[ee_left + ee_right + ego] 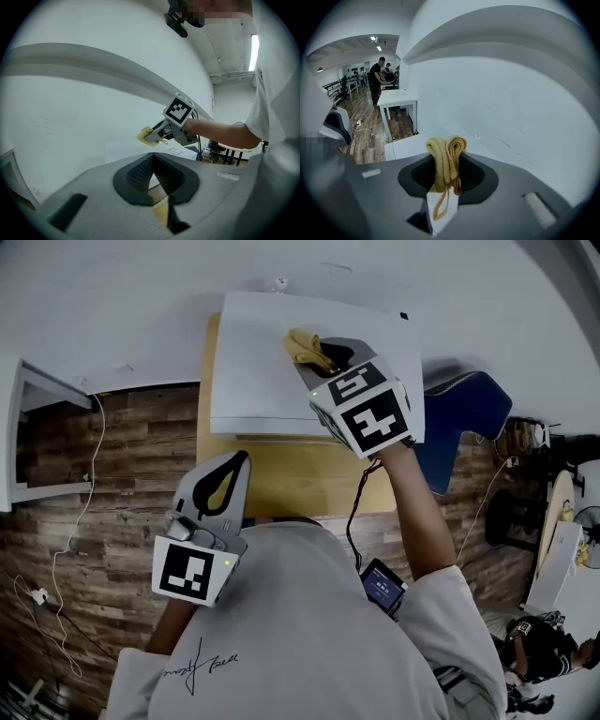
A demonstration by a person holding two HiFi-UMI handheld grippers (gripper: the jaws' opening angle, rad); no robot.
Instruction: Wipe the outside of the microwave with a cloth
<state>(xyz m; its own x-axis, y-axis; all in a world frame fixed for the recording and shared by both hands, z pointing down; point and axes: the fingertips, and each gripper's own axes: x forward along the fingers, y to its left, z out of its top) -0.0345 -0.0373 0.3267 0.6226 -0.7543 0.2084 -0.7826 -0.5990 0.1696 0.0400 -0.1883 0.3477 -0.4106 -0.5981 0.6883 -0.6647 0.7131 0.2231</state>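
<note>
The white microwave [272, 362] stands at the back of a wooden table [281, 479], against the wall. My right gripper [314, 352] reaches over its top, shut on a folded yellow cloth [306, 345] that rests on the top panel near the back right. In the right gripper view the cloth [446, 161] bulges out between the jaws, a loose thread hanging down. My left gripper [239, 465] hovers over the table's front, shut with nothing in it. In the left gripper view its pads [140, 173] meet, and the right gripper [159, 133] with the cloth [144, 136] shows beyond.
A blue chair [464, 418] stands right of the table. A white table [37, 437] sits at the left, with white cables [66, 559] trailing over the wooden floor. A small device [382, 585] hangs at the person's waist. More people stand far off [375, 77].
</note>
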